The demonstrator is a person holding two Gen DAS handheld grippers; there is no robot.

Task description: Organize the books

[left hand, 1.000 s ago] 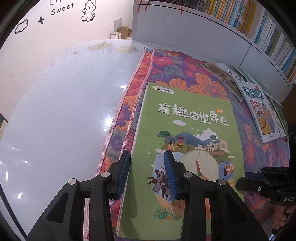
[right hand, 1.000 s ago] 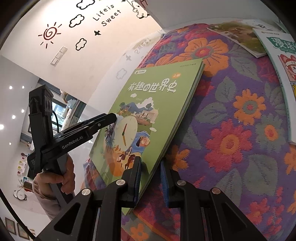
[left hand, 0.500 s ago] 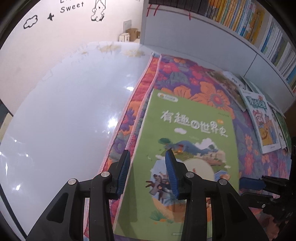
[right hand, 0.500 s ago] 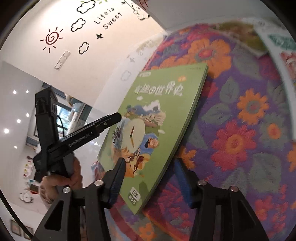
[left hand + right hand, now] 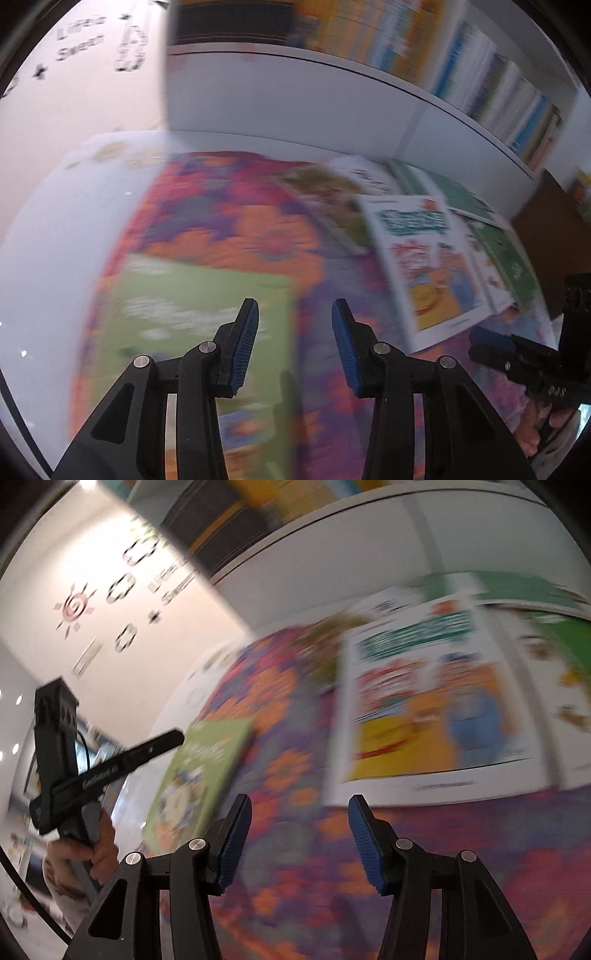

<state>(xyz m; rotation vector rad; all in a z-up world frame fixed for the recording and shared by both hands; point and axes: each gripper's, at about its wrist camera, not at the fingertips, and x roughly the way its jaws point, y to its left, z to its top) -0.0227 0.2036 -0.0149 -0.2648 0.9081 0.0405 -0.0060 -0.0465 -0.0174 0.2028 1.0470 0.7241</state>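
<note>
Both views are motion-blurred. The green book (image 5: 192,332) lies flat on the flowered rug (image 5: 240,221), at the left in the right wrist view (image 5: 195,771). My left gripper (image 5: 295,336) is open and empty above the book's right edge. My right gripper (image 5: 299,834) is open and empty over the rug. A white book with a teal title and orange picture (image 5: 424,266) lies to the right, on top of several overlapping books; it fills the right wrist view's upper right (image 5: 428,705).
A white bookcase (image 5: 332,107) full of upright books stands behind the rug. A glossy white floor (image 5: 62,229) lies left of the rug. The right gripper's body shows in the left wrist view (image 5: 532,365); the left gripper's body shows in the right wrist view (image 5: 92,775).
Both grippers let go of the green book and opened wide. The book now lies flat on the rug. Both grippers swung right, toward the pile of books.
</note>
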